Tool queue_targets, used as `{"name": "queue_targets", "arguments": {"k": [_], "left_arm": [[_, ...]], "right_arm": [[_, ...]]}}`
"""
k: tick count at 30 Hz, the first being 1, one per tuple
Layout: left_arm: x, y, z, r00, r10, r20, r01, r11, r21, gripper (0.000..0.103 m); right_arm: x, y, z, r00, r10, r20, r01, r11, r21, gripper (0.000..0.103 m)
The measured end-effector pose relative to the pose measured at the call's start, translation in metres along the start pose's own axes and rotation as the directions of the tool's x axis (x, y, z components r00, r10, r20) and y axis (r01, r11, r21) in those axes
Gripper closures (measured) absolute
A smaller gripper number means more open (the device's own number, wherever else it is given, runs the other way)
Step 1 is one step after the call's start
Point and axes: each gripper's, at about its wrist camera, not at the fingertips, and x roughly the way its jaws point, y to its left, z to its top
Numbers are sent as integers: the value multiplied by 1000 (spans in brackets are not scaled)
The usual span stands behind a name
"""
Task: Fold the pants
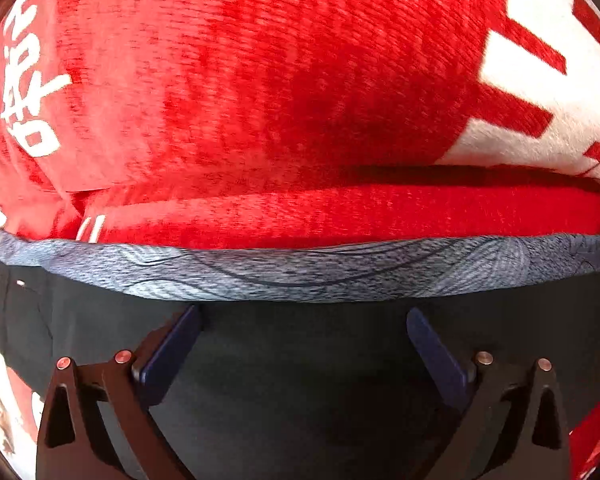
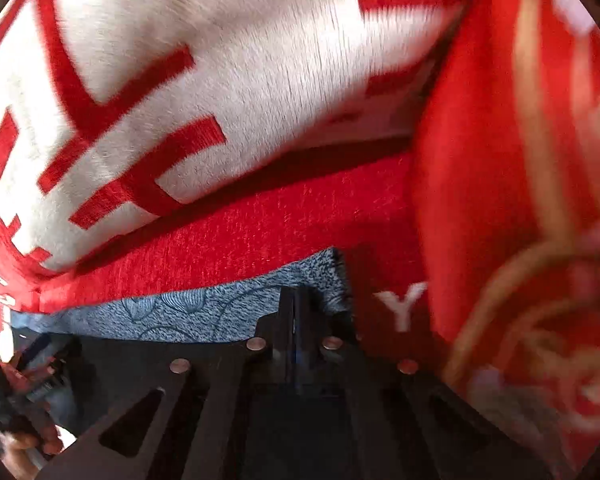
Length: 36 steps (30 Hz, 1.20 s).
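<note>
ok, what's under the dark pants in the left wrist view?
A blue-grey patterned cloth shows past the far edge of the dark pants, and beyond it a red surface. How far the cloth runs underneath is covered.

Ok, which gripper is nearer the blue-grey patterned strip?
Right. The right gripper, shut, has its tips overlapping the blue-grey patterned strip; the left gripper, open, stops just short of it over the dark pants.
</note>
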Motion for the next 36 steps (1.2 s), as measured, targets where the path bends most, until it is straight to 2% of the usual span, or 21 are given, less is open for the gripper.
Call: {"name": "queue_targets", "arguments": {"k": [2, 3, 4, 7, 10, 12, 14, 18, 19, 20, 23, 25, 28, 31, 36], "left_arm": [[-10, 2, -1, 1000, 23, 10, -24, 1000, 10, 0], [-15, 6, -2, 1000, 20, 14, -20, 1000, 11, 0], [-21, 9, -5, 1000, 12, 16, -12, 1000, 10, 0], [-31, 23, -19, 1000, 9, 0, -9, 1000, 11, 0], [-31, 28, -45, 999, 15, -34, -14, 1000, 17, 0], [-23, 31, -58, 997, 23, -75, -22, 1000, 18, 0], [-18, 34, -70, 996, 1, -88, -1, 1000, -5, 0], [-17, 36, -80, 998, -13, -59, 12, 1000, -21, 0], [-14, 40, -82, 998, -12, -59, 11, 1000, -21, 0], [-14, 40, -82, 998, -13, -60, 11, 1000, -18, 0], [-10, 45, -84, 996, -32, -77, 31, 999, -22, 0], [-11, 50, -86, 994, -54, -92, 51, 998, -33, 0], [-14, 49, -81, 992, -57, -110, 55, 998, -27, 0], [-27, 60, -89, 995, -54, -83, 51, 998, -31, 0], [-49, 107, -104, 997, -56, -52, 50, 994, -101, 0]], "right_arm": [[-10, 3, -11, 1000, 15, -11, -15, 1000, 19, 82], [-15, 6, -19, 999, 38, -14, -37, 999, 29, 62], [-19, 10, -25, 999, 53, -14, -52, 998, 36, 48], [-22, 25, -52, 996, 81, -36, -80, 997, 17, 47], [-7, 32, -76, 995, 58, -76, -58, 998, 2, 47], [-2, 28, -89, 998, 61, -35, -61, 998, -10, 46], [-1, 39, -103, 997, 76, -10, -76, 997, -35, 40], [2, 59, -110, 998, 59, -32, -61, 994, -89, 31], [3, 59, -113, 996, 74, -46, -77, 993, -89, 25], [4, 62, -113, 995, 83, -57, -88, 992, -86, 24], [7, 74, -114, 994, 80, -69, -88, 990, -114, 23], [2, 70, -102, 994, 82, -77, -91, 989, -120, 23], [-5, 76, -104, 989, 117, -90, -125, 988, -92, 23], [-21, 68, -105, 981, 167, -98, -174, 982, -68, 23], [-32, 102, -134, 955, 276, -109, -280, 960, -24, 23]]}}
